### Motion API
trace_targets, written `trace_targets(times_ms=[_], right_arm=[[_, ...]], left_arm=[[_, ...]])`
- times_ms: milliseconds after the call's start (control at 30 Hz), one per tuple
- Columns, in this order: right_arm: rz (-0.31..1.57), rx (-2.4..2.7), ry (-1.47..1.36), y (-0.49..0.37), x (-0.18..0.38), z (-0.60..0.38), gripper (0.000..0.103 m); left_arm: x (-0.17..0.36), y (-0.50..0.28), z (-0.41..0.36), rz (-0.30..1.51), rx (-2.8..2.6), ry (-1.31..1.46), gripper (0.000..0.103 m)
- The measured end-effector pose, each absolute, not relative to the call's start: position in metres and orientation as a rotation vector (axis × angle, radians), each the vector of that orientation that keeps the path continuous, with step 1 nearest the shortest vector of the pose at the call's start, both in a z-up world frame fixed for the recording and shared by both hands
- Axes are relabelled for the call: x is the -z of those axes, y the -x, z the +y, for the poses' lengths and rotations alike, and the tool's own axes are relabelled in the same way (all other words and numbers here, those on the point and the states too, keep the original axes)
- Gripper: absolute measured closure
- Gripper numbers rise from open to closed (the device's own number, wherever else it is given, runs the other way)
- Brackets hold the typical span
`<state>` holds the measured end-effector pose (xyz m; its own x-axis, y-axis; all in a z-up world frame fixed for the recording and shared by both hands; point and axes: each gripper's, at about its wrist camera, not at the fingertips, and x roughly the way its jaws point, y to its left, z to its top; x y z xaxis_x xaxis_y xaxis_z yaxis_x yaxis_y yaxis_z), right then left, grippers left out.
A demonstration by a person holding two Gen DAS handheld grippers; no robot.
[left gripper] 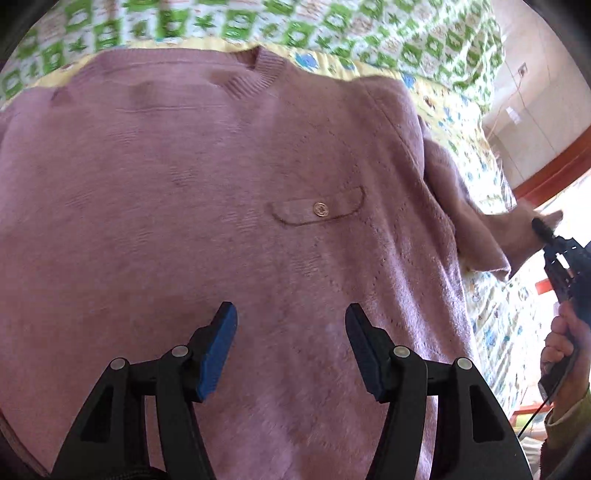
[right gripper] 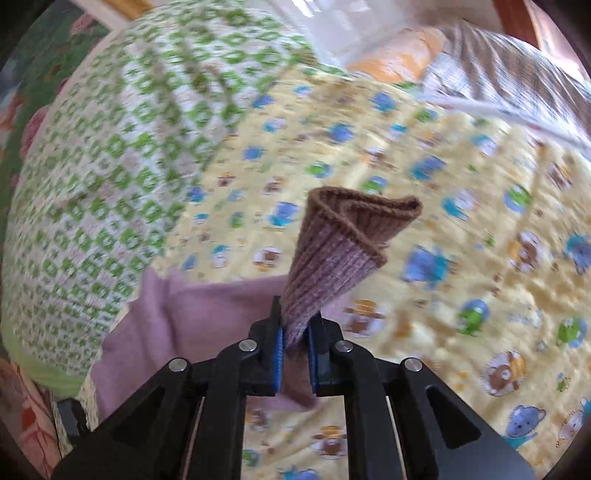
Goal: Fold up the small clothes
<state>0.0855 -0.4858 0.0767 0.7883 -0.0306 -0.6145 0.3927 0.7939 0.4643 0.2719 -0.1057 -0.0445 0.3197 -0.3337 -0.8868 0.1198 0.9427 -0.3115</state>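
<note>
Sweater (left gripper: 221, 184): soft matt pink knit; ribbed cuff (right gripper: 332, 251); shiny metal button (left gripper: 320, 209); quilted cotton bedspread (right gripper: 461, 221).

Probably bedroom (patterned quilts (right gripper: 443, 155))

The sweater (left gripper: 221, 192) lies on the quilt (right gripper: 443, 221); its sleeve (right gripper: 332, 258) extends right; a blanket (left gripper: 332, 26) lies behind.

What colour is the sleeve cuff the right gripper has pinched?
The cuff is ribbed mauve with a brown edge, clearest in the right wrist view, held by the right gripper.
</note>
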Motion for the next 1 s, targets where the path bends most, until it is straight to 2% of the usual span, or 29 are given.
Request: trace_targets(times_ms=[100,233,333,467,533,600,667,733,867,967,1000], right_arm=[[0.588,-0.005,-0.554,-0.110,-0.106,-0.425,0.092],[0.612,-0.313,-0.508,-0.146,-0.115,-0.334,0.092],[0.684,-0.459,-0.447,-0.178,-0.093,-0.263,0.092],[0.833,-0.561,-0.435,-0.217,-0.038,-0.197,0.091],[0.936,-0.577,-0.442,-0.232,-0.005,-0.176,0.088],[1.026,-0.561,-0.442,-0.242,0.022,-0.166,0.083],[1.069,-0.546,-0.462,-0.240,0.034,-0.165,0.057],[1.057,-0.548,-0.502,-0.231,0.033,-0.173,0.056],[0.984,-0.506,-0.544,-0.215,0.012,-0.203,0.056],[0.922,-0.448,-0.575,-0.200,-0.006,-0.237,0.056],[0.902,-0.425,-0.586,-0.194,-0.013,-0.249,0.056]], left_arm=[[0.034,-0.258,-0.079,1.198,0.259,0.254,0.042],[0.024,-0.240,-0.037,1.183,0.204,0.349,0.041],[0.025,-0.230,-0.009,1.183,0.155,0.402,0.041],[0.028,-0.220,0.019,1.180,0.105,0.457,0.041],[0.033,-0.222,0.027,1.188,0.092,0.483,0.039],[0.038,-0.225,0.029,1.200,0.091,0.499,0.039],[0.043,-0.231,0.027,1.213,0.102,0.504,0.038],[0.048,-0.240,0.019,1.222,0.117,0.498,0.035],[0.057,-0.264,-0.008,1.243,0.133,0.453,0.022],[0.062,-0.283,-0.024,1.249,0.109,0.415,0.022],[0.062,-0.287,-0.027,1.241,0.104,0.409,0.026]])
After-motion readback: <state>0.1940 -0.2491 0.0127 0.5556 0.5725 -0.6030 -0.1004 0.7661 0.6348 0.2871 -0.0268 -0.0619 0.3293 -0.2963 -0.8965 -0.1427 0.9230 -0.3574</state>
